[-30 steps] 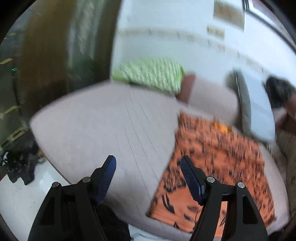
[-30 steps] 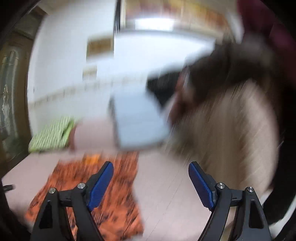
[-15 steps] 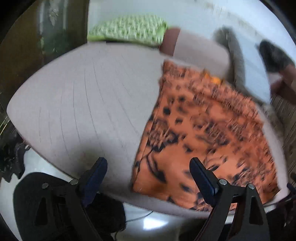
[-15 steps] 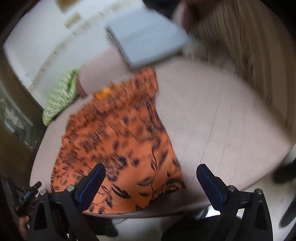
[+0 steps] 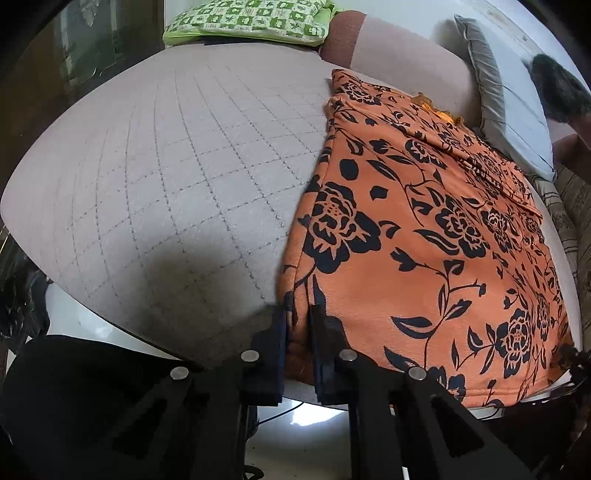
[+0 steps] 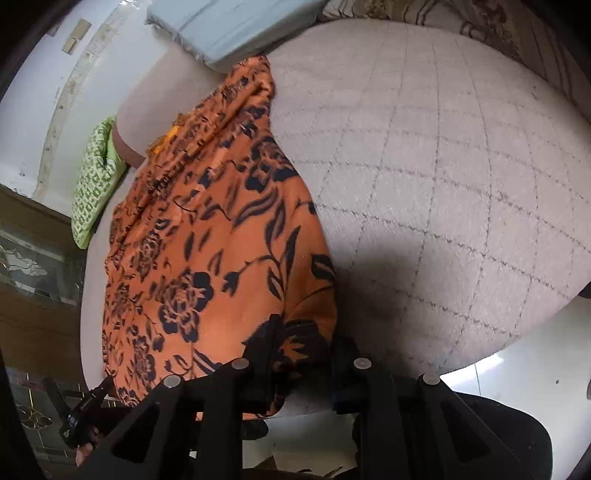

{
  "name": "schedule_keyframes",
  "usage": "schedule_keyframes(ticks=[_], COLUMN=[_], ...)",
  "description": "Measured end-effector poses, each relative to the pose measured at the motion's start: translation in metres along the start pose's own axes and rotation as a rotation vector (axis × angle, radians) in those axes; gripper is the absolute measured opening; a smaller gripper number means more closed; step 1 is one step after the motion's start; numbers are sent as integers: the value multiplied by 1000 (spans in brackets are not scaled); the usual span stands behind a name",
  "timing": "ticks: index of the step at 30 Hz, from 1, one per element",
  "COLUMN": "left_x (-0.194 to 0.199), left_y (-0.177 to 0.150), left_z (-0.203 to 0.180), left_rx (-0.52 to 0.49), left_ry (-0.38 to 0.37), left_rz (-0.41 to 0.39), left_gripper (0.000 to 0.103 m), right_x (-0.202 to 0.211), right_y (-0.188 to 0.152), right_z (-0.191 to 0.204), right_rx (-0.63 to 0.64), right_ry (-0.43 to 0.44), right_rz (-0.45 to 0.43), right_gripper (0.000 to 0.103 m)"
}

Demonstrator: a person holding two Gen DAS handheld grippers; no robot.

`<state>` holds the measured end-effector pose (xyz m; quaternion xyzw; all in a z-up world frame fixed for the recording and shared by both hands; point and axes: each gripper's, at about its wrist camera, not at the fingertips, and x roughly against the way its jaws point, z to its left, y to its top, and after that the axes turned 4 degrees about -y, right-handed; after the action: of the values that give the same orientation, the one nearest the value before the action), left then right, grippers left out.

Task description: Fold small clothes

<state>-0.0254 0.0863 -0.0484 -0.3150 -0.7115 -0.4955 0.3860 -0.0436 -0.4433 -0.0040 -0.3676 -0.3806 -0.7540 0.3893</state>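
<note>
An orange garment with black flowers lies flat on a quilted beige cushion. My left gripper is shut on the garment's near left corner at the cushion's front edge. In the right wrist view the same garment lies left of centre. My right gripper is closed on its near right corner, with cloth bunched between the jaws.
A green checked pillow and a grey pillow lie at the back. A person's dark head shows at the far right. The beige cushion stretches right of the garment. White floor lies below the front edge.
Both grippers moved down and forward to the garment's near edge. Both went from wide open to closed on its two near corners.
</note>
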Motion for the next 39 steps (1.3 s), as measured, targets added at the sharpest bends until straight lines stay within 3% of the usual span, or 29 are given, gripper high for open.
schedule_keyframes(ticks=[1, 2, 3, 4, 5, 6, 7, 8, 9, 11, 14, 18, 23, 26, 30, 33, 35, 37, 39], left_x=[-3, -4, -2, -3, -3, -4, -5, -6, -4, -1, 14, 42, 53, 51, 33, 3, -31, -65, -80], left_y=[0, 0, 0, 0, -1, 0, 0, 2, 3, 5, 12, 31, 76, 122, 214, 288, 332, 352, 346], left_z=[0, 0, 1, 0, 1, -2, -3, -6, -9, -8, -1, 3, 2, -6, -25, -38, -48, -49, -34], left_rx=[7, 15, 21, 24, 20, 7, -7, -24, -41, -35, 21, 68, 130, 122, 83, 114, 105, 108, 142], left_ry=[1, -6, -13, -21, -19, -6, 1, -2, -6, -22, -73, -153, -250, -266, -217, -172, -83, -14, -84], left_rz=[5, 5, 3, -1, -1, 1, 2, 1, 4, 6, -15, -98, -146, -178, -275, -337, -367, -317, -236], left_gripper=[17, 25, 38, 48, 48, 47, 24, 9, 7, 6, 6, 6, 6, 6, 1, 1, 2, 3, 6], right_x=[1, 1, -1, -1, -1, 0, -1, -3, -8, -13, 4, 32, 41, 36, 14, -28, -63, -101, -139], right_y=[0, -1, -1, 0, 2, 4, 5, 7, 7, 8, 10, 22, 62, 109, 197, 275, 314, 334, 332], right_z=[-1, -3, -7, -10, -13, -13, -14, -15, -18, -21, -17, -7, 8, 27, 58, 83, 93, 92, 83], right_rx=[-3, -10, -25, -48, -68, -71, -74, -83, -102, -127, -143, -162, -190, -160, -130, -169, -164, -172, -200], right_ry=[-8, -21, -13, 14, 27, 50, 74, 89, 106, 121, 182, 329, 481, 503, 509, 486, 421, 329, 247], right_rz=[4, 11, 16, 13, 18, 23, 22, 34, 60, 79, 20, -43, -105, -137, -181, -184, -198, -186, -112], right_gripper=[28, 45, 71, 71, 71, 71, 67, 38, 15, 12, 10, 10, 10, 10, 10, 10, 11, 12, 16])
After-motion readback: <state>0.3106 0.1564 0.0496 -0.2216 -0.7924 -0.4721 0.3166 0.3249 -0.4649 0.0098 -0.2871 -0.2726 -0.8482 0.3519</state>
